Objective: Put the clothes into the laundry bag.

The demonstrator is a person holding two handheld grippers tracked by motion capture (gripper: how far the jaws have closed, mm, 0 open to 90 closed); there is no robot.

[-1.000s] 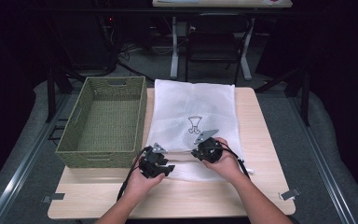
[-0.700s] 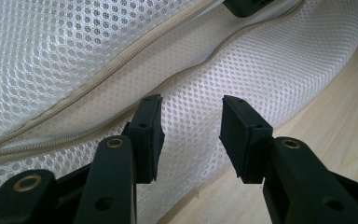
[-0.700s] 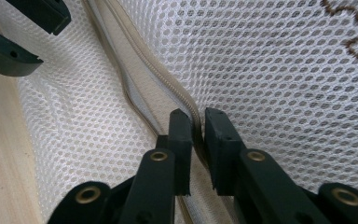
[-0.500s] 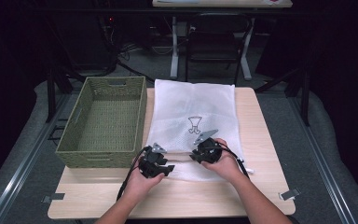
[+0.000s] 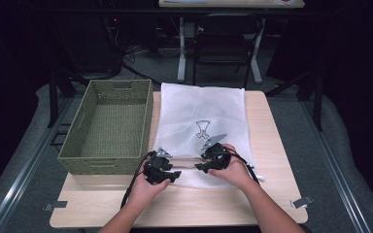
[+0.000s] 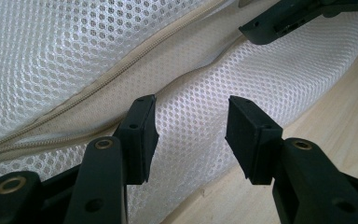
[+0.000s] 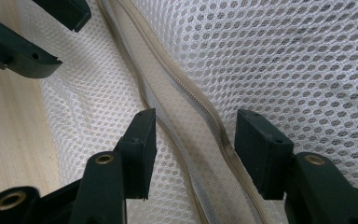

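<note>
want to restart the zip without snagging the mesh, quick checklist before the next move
1. Right hand-held gripper off the zipper: ok, its jaws have just been opening and straddle it without pressing.
2. Left hand-held gripper gripping the mesh bag: not ok, its jaws have just been opening, mesh sits loose between them.
3. Zipper pull located: cannot tell.
4. Bag flat on table: ok.
5. Basket clear of both hands: ok.

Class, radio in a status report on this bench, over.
Left tool open over mesh bag edge. Right tool just opened, astride zipper. Basket beside, nothing in way.
</note>
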